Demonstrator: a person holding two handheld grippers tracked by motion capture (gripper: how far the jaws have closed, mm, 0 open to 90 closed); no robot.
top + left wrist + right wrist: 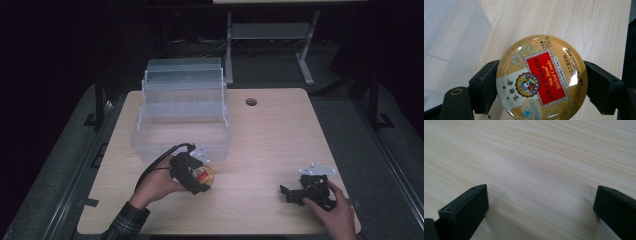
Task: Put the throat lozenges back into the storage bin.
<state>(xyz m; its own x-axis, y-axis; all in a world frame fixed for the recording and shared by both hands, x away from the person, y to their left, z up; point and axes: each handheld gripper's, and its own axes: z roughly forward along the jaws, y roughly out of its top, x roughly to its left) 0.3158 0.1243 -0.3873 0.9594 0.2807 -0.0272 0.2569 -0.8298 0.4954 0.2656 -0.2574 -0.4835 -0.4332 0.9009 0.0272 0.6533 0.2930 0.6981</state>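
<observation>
A person seated at a pale wood-grain table grips a round gold Nin Jiom Herbal Candy tin between the jaws of the left gripper, which are clenched on the tin's rim at 9 and 3 o'clock in the left gripper view. From above, the tin sits low over the tabletop at about 7 o'clock from the table's centre, just in front of the near wall of a clear plastic tiered organiser box; whether the tin touches the wood cannot be told. The box stands open at 11 o'clock, its stepped trays rising toward the far edge, and its near wall lies close beside the left gripper, leaving little room on that side.

The right gripper, held in the right hand at 5 o'clock near the table's front edge, has its jaws spread wide and released, with bare wood between them in the right gripper view. Open tabletop stretches between the two grippers and across the whole right half up to a round cable hole at 12 o'clock.

A plaid sleeve enters at the lower left. Beyond the table the room is dark, with grey carpet on both sides and a metal-framed stand behind.
</observation>
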